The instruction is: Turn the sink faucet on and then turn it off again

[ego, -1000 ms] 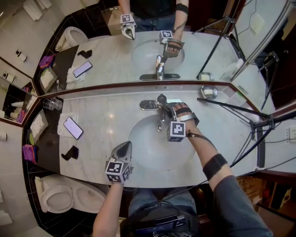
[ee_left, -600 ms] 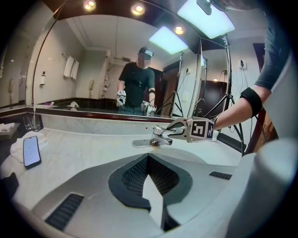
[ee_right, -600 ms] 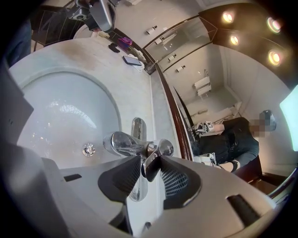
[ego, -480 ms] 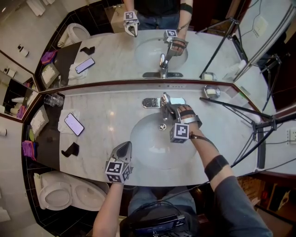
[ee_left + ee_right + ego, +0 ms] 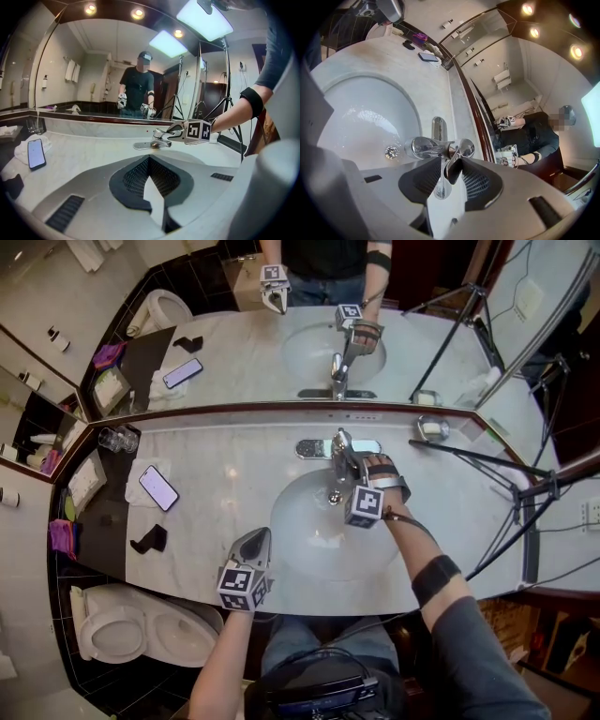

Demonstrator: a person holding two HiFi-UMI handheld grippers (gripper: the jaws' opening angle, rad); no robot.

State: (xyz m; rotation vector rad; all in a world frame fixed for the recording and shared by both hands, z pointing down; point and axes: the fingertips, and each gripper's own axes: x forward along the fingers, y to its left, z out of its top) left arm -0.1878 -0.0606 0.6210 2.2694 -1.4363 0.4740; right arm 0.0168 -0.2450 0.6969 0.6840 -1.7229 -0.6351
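Almost nothing has shifted: my right claw (image 5: 449,165) stays closed on the thin lever (image 5: 453,170) of the chrome faucet (image 5: 424,146), just behind the white oval basin (image 5: 361,108). No stream shows, so the turn seems unfinished. My left claw (image 5: 149,158) waits shut, empty, at the basin's near rim.

The marble countertop (image 5: 234,460) holds a sink basin (image 5: 300,540). The faucet (image 5: 339,442) stands behind the basin. Left of it lie a smartphone (image 5: 158,487) on a white cloth (image 5: 132,491) and a small black object (image 5: 150,540). A soap dish (image 5: 431,427) sits to its right.
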